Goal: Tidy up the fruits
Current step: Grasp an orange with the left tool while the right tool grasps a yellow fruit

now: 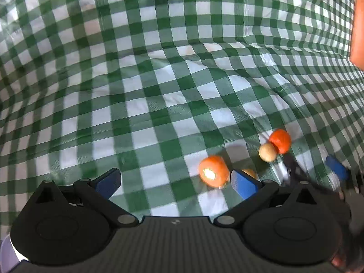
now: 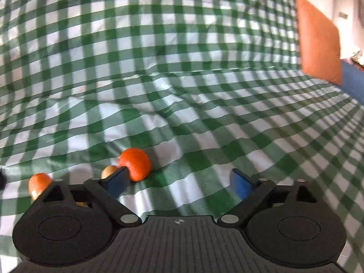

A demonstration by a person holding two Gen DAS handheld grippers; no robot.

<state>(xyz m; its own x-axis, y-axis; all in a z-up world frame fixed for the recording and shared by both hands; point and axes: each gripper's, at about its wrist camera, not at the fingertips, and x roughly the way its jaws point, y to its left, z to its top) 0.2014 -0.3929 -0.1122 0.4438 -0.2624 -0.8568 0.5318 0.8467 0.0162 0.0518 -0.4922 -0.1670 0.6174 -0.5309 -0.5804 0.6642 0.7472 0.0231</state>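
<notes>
Several small fruits lie on a green-and-white checked cloth (image 1: 159, 91). In the left wrist view an orange fruit (image 1: 213, 174) sits just inside the right finger of my left gripper (image 1: 176, 182), whose jaws stand wide and untouched. A small tan fruit (image 1: 249, 173) peeks from behind that finger. Farther right, a tan ball (image 1: 268, 152) touches a red-orange fruit (image 1: 281, 141), and my blurred right gripper (image 1: 311, 170) hovers beside them. In the right wrist view my right gripper (image 2: 179, 182) is open, the red-orange fruit (image 2: 136, 163) and tan ball (image 2: 109, 171) lie by its left finger, and the orange fruit (image 2: 38, 183) is far left.
The cloth (image 2: 182, 91) is wrinkled, with folds running across the middle. An orange cushion (image 2: 318, 43) stands at the far right edge, also seen as the cushion (image 1: 357, 27) in the left wrist view. A blue surface (image 2: 352, 84) shows below the cushion.
</notes>
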